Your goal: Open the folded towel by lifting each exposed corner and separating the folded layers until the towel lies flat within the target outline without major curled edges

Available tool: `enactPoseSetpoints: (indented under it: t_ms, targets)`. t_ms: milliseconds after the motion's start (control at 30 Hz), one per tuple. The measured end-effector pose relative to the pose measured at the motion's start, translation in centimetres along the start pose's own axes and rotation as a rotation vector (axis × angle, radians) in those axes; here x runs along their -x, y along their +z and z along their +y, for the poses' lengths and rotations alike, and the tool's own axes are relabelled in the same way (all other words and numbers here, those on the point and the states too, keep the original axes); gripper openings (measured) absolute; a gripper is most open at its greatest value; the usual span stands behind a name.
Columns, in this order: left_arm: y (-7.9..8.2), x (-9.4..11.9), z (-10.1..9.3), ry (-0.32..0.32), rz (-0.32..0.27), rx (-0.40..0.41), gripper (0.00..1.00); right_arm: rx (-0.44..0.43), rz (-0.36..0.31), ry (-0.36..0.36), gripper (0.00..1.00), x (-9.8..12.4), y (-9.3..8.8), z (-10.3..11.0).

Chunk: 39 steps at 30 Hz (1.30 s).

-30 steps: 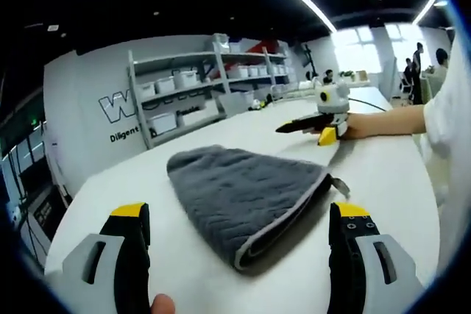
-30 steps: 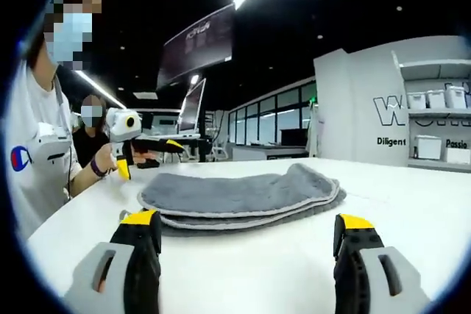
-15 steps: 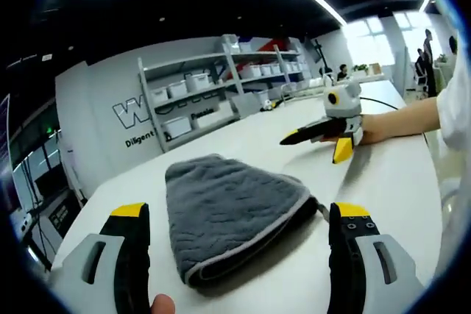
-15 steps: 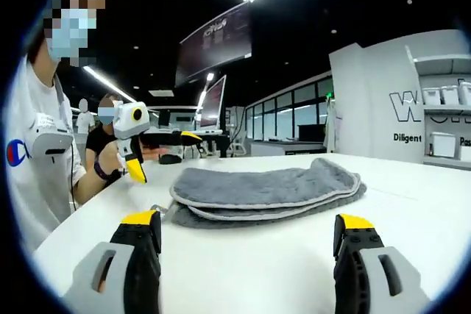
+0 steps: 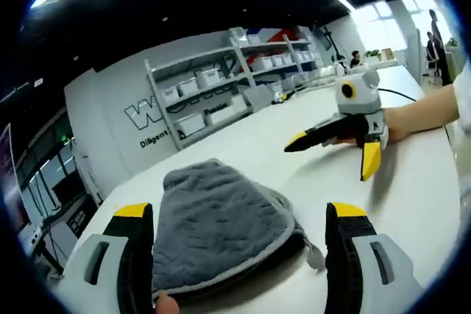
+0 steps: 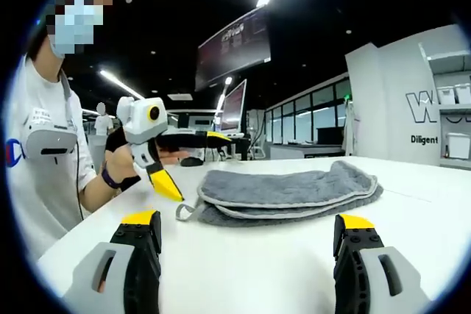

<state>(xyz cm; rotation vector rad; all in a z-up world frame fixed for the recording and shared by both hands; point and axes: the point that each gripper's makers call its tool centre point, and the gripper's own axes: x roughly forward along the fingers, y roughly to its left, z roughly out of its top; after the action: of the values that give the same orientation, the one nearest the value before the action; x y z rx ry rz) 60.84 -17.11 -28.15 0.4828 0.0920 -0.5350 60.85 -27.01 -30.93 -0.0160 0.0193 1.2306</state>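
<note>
A grey folded towel (image 5: pixel 213 229) lies on the white table (image 5: pixel 412 204), its grey-trimmed layers stacked. My left gripper (image 5: pixel 239 212) is open, with the towel's near edge between its jaws. A small hanging loop (image 5: pixel 315 257) sticks out at the towel's near right corner. To the right, my right gripper (image 5: pixel 333 154) hovers open over the table, apart from the towel. In the right gripper view the towel (image 6: pixel 294 190) lies just ahead of my open right gripper (image 6: pixel 246 220). Its loop (image 6: pixel 187 212) points left, and the left gripper (image 6: pixel 197 163) is held open beside that corner.
Shelves with white bins (image 5: pixel 221 93) stand behind the table's far edge. A person in a white shirt (image 6: pixel 44 152) is at the table's side, and a monitor (image 6: pixel 234 112) stands behind. Bare white tabletop (image 6: pixel 250 270) surrounds the towel.
Both views have closed in on the towel. Its near edge now sits between the left jaws. Each gripper shows larger and nearer the towel's loop corner in the other's view.
</note>
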Motion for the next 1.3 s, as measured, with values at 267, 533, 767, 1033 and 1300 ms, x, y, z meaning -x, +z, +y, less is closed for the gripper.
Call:
enactPoseSetpoints:
  t_ms: [267,533,767,1033,1300]
  targets:
    - [-0.3,-1.7,-0.9,0.060,0.092,-0.139,0.89,-0.009,-0.051,-0.005,0.99,0.1,0.9,-0.2]
    - [0.0,-2.5,-0.6,0.114,0.081,-0.234,0.76,-0.012,-0.060,-0.024,0.99,0.1,1.0,-0.5]
    - [-0.5,-3.0,-0.6,0.137,0.089,-0.295,0.71,-0.015,-0.056,-0.036,0.99,0.1,0.9,-0.8]
    - [-0.8,-3.4,-1.9,0.087,0.064,-0.379,0.53,-0.009,-0.049,-0.041,0.99,0.0,0.8,-0.9]
    - [-1.4,-3.6,-3.4,0.006,0.076,-0.401,0.28,-0.008,-0.034,-0.049,0.99,0.0,0.6,-1.0]
